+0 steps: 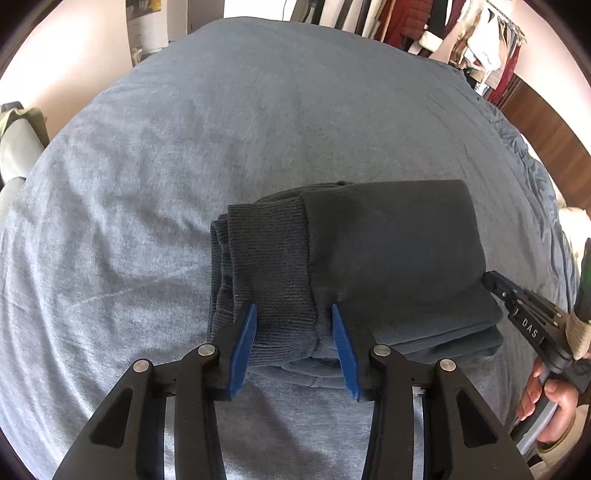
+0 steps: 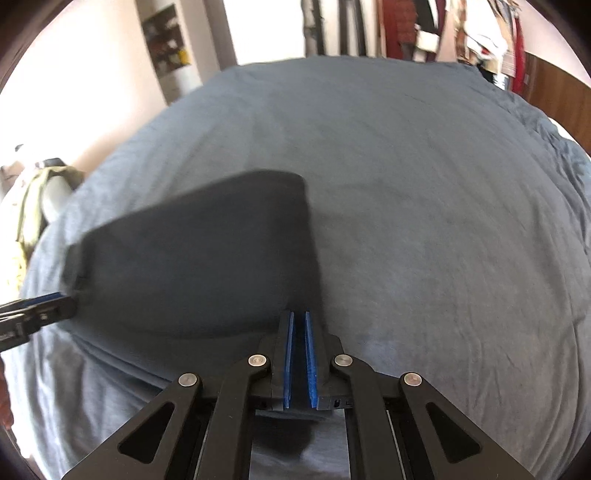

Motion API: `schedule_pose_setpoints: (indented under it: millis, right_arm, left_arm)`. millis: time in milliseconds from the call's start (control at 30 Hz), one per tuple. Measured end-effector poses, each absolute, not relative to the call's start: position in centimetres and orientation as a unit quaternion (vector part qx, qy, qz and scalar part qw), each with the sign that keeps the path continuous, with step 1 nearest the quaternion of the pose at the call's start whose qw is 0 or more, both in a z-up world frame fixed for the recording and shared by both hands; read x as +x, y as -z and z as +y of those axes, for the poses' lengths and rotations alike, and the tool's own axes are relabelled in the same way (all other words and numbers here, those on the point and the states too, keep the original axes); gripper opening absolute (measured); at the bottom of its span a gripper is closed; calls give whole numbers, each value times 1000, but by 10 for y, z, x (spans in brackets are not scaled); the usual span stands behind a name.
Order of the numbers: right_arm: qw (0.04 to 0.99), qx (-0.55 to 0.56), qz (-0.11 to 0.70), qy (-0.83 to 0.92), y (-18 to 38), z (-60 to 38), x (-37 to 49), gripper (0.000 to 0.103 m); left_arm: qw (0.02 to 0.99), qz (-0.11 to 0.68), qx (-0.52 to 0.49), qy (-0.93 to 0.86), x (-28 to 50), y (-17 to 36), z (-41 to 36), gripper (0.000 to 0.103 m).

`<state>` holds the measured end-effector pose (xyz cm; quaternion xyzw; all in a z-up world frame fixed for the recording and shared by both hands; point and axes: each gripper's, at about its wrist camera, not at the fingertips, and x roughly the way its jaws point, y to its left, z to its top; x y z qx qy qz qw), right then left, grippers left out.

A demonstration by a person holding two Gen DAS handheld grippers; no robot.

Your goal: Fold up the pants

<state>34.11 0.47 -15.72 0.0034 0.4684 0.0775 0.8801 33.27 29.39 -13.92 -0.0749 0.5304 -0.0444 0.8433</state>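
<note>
The dark grey pants (image 1: 354, 266) lie folded in a compact stack on the blue-grey bed cover (image 1: 184, 129). A ribbed cuff (image 1: 273, 280) lies on top at the stack's left end. My left gripper (image 1: 293, 314) is open, its blue pads on either side of the cuff's near edge. In the right wrist view the pants (image 2: 199, 254) lie to the left, blurred. My right gripper (image 2: 298, 321) has its blue pads nearly together at the stack's near right corner; no cloth shows between them. It also shows in the left wrist view (image 1: 491, 280), beside the stack's right edge.
A clothes rack (image 1: 461, 33) with hanging garments stands beyond the bed's far right. A green-and-grey item (image 1: 18, 140) sits off the bed's left side. A wooden headboard or wall panel (image 2: 554, 99) runs along the right. Shelves (image 2: 166, 44) stand at the back left.
</note>
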Motion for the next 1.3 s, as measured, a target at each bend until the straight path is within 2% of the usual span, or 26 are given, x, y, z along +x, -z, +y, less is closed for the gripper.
schedule_pose_setpoints:
  millis: [200,367,400,467,533,567,600,633,700,767,933,1033,1300]
  right_arm:
    - [880,-6,473,-50,155,-5,345,8]
    - [891,1,451,-53,132,-23,333,8]
    - [894,6,444,-61,125,-27,331,8]
    - [899,14,430,-78,108,-36,322,8]
    - [906,13,413,-91,92,-46,312,9]
    - [910,9,403,-95,83,-50,306,10]
    - [912,7,399,-98,78,-54,304,17]
    - [914,5,393,-99,71,-59,299,29]
    - [918,4,384,-98,61,-71,291,44]
    - [922,4,377,-91,53,-83,279,48]
    - [929,-2,364,-73,49,-108,251,75]
    - [935,-8,349,-71,52,-121,236,83]
    - [940,-7,327,-93,76,-149,208,83]
  left_arm:
    - [854,518,-47,22,327,123,282,46]
    - [877,480,-11,20,307,91,254,50]
    - [883,469,-12,21,304,84,252,53]
    - [896,443,-18,22,295,69,239,69]
    - [911,410,-29,26,283,54,224,71]
    - [917,398,-33,21,276,48,215,76]
    - [919,392,-36,15,274,44,209,78]
    - [922,385,-37,10,269,41,201,80]
    - [925,378,-34,5,261,39,190,81]
    - [927,374,-34,9,251,38,176,83]
    - [931,363,-30,12,231,42,149,90]
    - [936,351,-27,16,218,47,134,94]
    - [945,323,-40,26,182,76,107,97]
